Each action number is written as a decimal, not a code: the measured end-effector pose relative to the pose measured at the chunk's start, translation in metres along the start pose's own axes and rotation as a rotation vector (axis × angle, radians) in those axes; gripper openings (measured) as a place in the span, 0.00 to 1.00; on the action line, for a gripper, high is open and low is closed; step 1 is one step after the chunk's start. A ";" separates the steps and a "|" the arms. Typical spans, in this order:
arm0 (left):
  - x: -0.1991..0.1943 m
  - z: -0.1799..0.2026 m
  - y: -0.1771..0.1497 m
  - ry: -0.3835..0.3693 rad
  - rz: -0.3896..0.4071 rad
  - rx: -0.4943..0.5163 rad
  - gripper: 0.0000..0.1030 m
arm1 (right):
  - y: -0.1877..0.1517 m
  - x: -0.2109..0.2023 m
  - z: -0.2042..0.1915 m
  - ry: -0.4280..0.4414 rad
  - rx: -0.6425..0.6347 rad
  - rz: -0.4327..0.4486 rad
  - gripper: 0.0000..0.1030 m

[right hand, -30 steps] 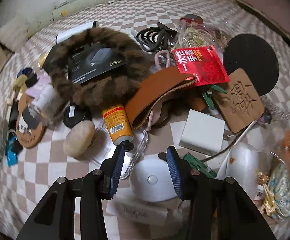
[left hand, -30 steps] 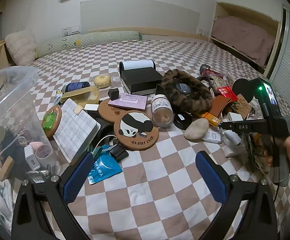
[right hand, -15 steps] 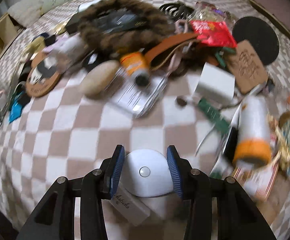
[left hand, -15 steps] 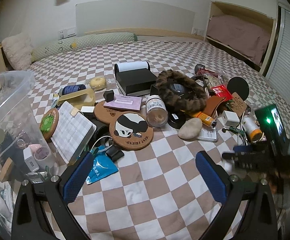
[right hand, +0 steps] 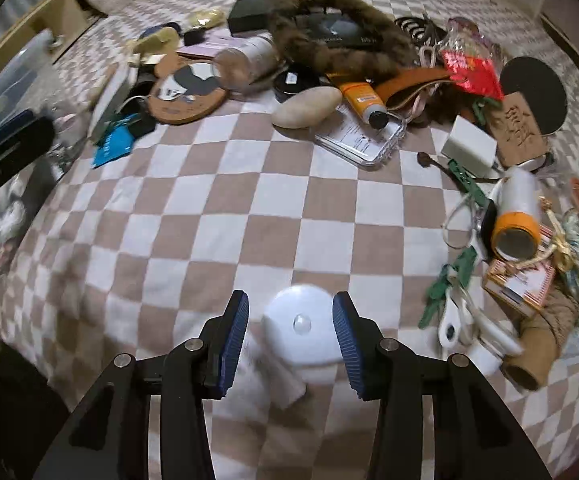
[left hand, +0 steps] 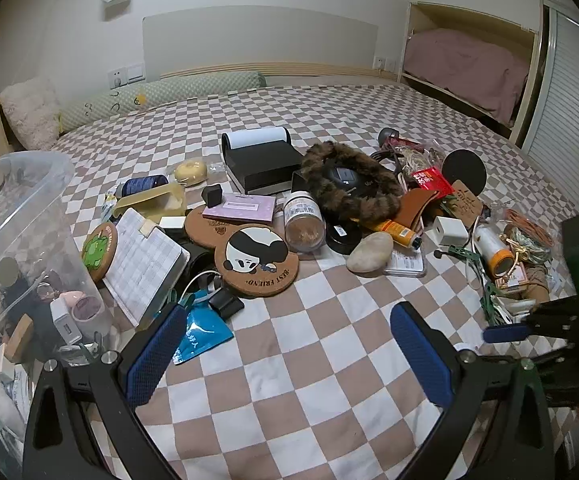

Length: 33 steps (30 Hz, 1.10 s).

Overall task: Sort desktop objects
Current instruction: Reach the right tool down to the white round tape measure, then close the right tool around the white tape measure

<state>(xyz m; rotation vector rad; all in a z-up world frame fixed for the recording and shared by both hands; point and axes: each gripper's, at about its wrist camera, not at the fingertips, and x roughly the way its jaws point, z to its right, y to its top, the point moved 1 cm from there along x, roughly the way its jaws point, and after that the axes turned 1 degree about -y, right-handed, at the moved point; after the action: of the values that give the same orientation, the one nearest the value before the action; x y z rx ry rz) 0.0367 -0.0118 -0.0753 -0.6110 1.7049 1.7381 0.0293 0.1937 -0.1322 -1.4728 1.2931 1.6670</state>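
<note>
Since the earlier frames the right gripper has swung away from the pile, which now lies well ahead of its jaws instead of just beyond them, and it has carried a white disc along. From the left wrist, the left gripper hangs over bare checkered bedsheet with its jaws wide apart and nothing between them. Ahead of the jaws lies a panda coaster, a jar on its side and a pale stone. Left of the jaws stands a clear bin with small items inside. Far right of the jaws, one blue pad of the right gripper shows at the frame edge. From the right wrist, the white disc sits between the blue pads; the right pad touches its rim, while a narrow gap shows at the left pad, so whether it is clamped cannot be told. Ahead and to the right of the jaws lie a white charger and an orange-capped white tube. Straight ahead, beyond open sheet, are the stone and a clear phone case.
</note>
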 end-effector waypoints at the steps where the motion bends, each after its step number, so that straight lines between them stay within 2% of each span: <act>1: 0.000 0.000 0.000 0.001 0.001 -0.002 0.99 | -0.007 -0.003 0.003 -0.014 -0.008 -0.003 0.43; 6: 0.000 0.001 0.000 -0.005 -0.002 -0.007 0.99 | -0.028 -0.005 0.021 -0.135 -0.031 -0.064 0.43; 9: 0.000 0.004 0.000 -0.007 -0.005 0.006 0.99 | -0.033 0.005 0.020 -0.134 -0.044 -0.112 0.43; 13: 0.000 0.008 0.000 -0.004 -0.005 0.020 0.99 | -0.038 0.023 0.002 -0.158 -0.130 -0.147 0.43; 20: 0.003 0.014 -0.003 0.058 -0.010 0.097 0.99 | -0.021 0.028 -0.036 -0.112 -0.206 -0.103 0.43; 24: 0.006 0.012 -0.004 0.064 -0.024 0.096 0.99 | -0.013 0.028 -0.050 -0.036 -0.209 -0.082 0.43; 26: 0.006 0.009 -0.003 0.068 -0.026 0.088 0.99 | -0.012 0.024 -0.052 -0.027 -0.218 -0.071 0.43; 30: 0.006 0.007 -0.003 0.066 -0.028 0.074 0.99 | -0.014 0.004 -0.039 -0.063 -0.237 -0.019 0.43; 33: 0.007 0.009 -0.004 0.054 -0.040 0.073 0.99 | -0.012 -0.002 -0.011 -0.097 -0.185 -0.003 0.43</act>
<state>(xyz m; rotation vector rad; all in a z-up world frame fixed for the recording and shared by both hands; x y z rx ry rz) 0.0355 -0.0024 -0.0826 -0.6597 1.7728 1.6384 0.0451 0.1882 -0.1334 -1.4761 1.1085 1.8743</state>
